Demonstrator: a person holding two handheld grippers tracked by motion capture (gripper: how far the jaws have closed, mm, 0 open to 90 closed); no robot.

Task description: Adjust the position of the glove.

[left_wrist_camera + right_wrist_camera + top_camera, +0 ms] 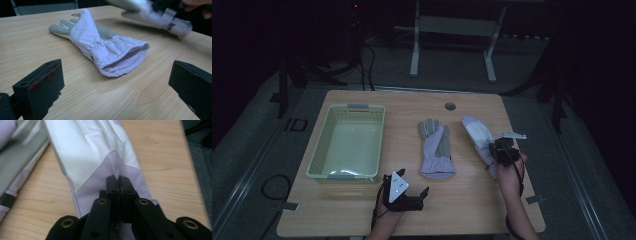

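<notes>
The wooden counter [462, 210] spreads out in front of me, lit dimly against a dark room. On its left part stands a pale green basket [319, 155] with perforated walls and grey handles at its near and far ends. Near the middle lies a lilac and grey glove [435, 147], flat on the wood, fingers pointing away from me and its gathered cuff open toward my side. To its right is a second glove [478, 134], white and lilac, its fingers also pointing away. My right gripper [498, 149] is clenched on that second glove near its cuff, the two jaws pressed together on a fold of lilac fabric [117, 173]. My left gripper [422, 197] hovers low near the counter's front edge, released, its jaws wide apart and aimed toward the first glove's cuff [125, 61].
</notes>
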